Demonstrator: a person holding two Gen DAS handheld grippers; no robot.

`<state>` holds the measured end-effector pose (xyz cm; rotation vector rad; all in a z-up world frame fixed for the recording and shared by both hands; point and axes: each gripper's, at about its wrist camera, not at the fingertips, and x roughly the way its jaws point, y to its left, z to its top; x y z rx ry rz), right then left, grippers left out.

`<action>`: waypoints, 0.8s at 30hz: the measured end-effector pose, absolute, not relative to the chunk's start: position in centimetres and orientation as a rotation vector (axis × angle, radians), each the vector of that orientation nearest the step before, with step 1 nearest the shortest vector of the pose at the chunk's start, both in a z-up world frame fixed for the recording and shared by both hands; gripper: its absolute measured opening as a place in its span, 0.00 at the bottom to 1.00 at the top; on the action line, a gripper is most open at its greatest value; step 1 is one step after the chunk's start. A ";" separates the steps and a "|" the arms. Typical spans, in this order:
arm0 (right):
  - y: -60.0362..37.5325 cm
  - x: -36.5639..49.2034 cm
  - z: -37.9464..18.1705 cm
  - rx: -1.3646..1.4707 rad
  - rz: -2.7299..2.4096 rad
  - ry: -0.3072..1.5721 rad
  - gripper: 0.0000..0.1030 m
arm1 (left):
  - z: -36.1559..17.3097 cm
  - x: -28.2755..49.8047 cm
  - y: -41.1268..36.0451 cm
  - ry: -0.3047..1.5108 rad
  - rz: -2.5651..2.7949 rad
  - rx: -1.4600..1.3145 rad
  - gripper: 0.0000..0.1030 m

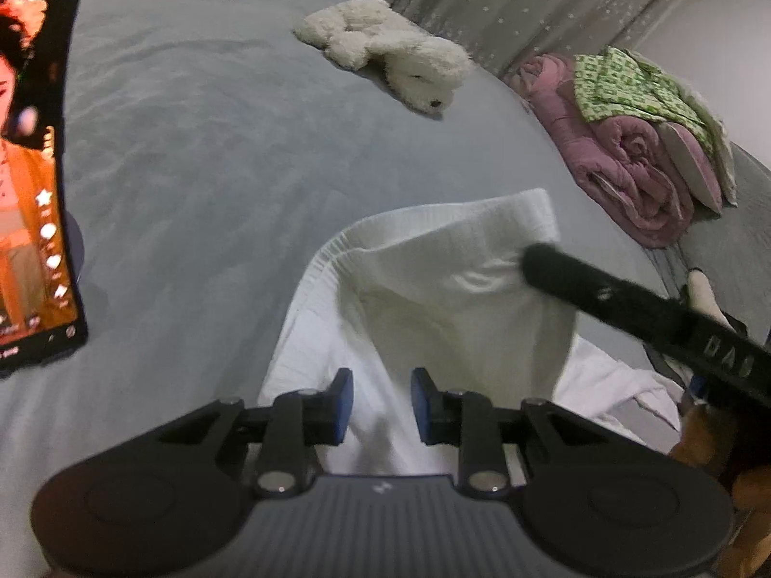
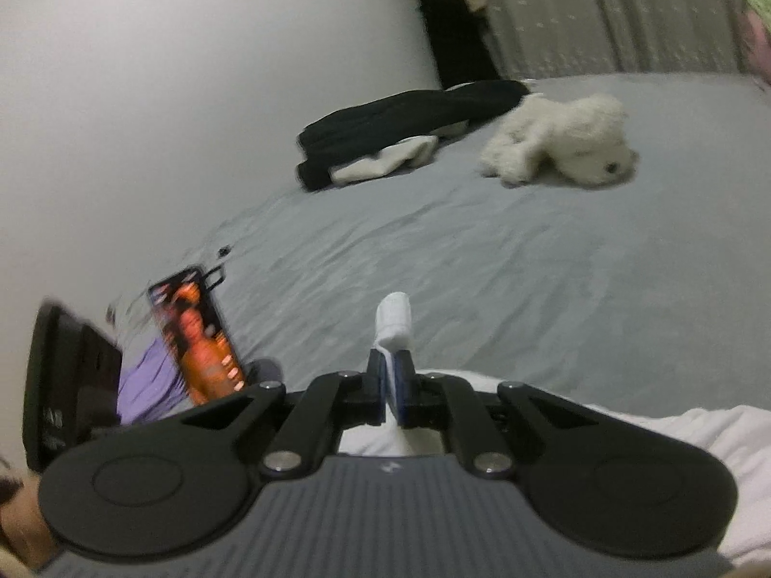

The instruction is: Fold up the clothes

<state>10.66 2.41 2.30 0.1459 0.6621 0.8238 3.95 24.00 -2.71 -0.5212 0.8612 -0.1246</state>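
Left wrist view: the left gripper (image 1: 380, 404) stands with jaws apart over the white garment (image 1: 433, 298) on the bed (image 1: 192, 144), nothing pinched; the right gripper (image 1: 530, 260) lifts a ribbed corner just ahead. Carry that corner across evenly, keeping the fold line taut.

Right wrist view: the right gripper (image 2: 392, 375) is clenched on the garment (image 2: 395, 318), cloth poking out past its tips; the rest trails below.

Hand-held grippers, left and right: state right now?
Left hand-held gripper: open, holding nothing.
Right hand-held gripper: closed on the white garment.
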 end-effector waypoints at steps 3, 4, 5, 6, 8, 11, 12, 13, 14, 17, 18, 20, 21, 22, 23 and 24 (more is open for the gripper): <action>3.4 9.5 1.7 0.090 0.837 0.670 0.06 | -2.4 2.6 24.2 0.870 -0.119 -0.477 0.27; 3.7 9.1 1.4 0.072 0.840 0.674 0.06 | -2.4 2.2 24.4 0.877 -0.115 -0.465 0.27; 4.0 8.8 1.2 0.056 0.843 0.680 0.06 | -2.4 1.8 24.6 0.886 -0.111 -0.456 0.27; 4.3 8.5 0.8 0.045 0.845 0.690 0.06 | -2.4 1.6 24.7 0.894 -0.106 -0.450 0.27; 4.8 8.0 -0.1 0.020 0.848 0.710 0.06 | -2.5 1.1 25.1 0.902 -0.099 -0.437 0.27; 5.9 7.3 -1.6 -0.010 0.861 0.758 0.06 | -2.7 0.5 25.5 0.908 -0.087 -0.418 0.27; 6.2 7.0 -2.2 -0.018 0.865 0.778 0.06 | -2.7 0.4 25.5 0.907 -0.086 -0.413 0.27; 6.4 6.7 -2.8 -0.026 0.869 0.797 0.06 | -2.6 0.2 25.5 0.907 -0.085 -0.408 0.27; 6.7 6.5 -3.3 -0.034 0.868 0.814 0.05 | -2.6 0.1 25.5 0.905 -0.085 -0.404 0.27; 7.2 5.9 -4.8 -0.052 0.863 0.847 0.05 | -2.4 -0.2 25.5 0.901 -0.085 -0.393 0.27; 7.2 6.0 -4.8 -0.045 0.861 0.850 0.05 | -2.4 -0.2 25.5 0.899 -0.088 -0.393 0.27; 7.2 6.1 -4.8 -0.029 0.857 0.858 0.06 | -2.2 -0.2 25.4 0.893 -0.092 -0.393 0.27; 7.0 6.2 -4.6 -0.013 0.855 0.870 0.06 | -2.0 -0.3 25.3 0.889 -0.094 -0.394 0.27; 6.8 6.4 -4.5 0.003 0.854 0.881 0.13 | -1.9 -0.3 25.2 0.884 -0.095 -0.395 0.28; 6.6 6.4 -4.2 0.018 0.856 0.886 0.15 | -1.7 -0.3 25.1 0.878 -0.095 -0.396 0.28; 6.1 6.4 -3.9 0.034 0.855 0.887 0.15 | -1.5 -0.3 25.0 0.873 -0.096 -0.397 0.28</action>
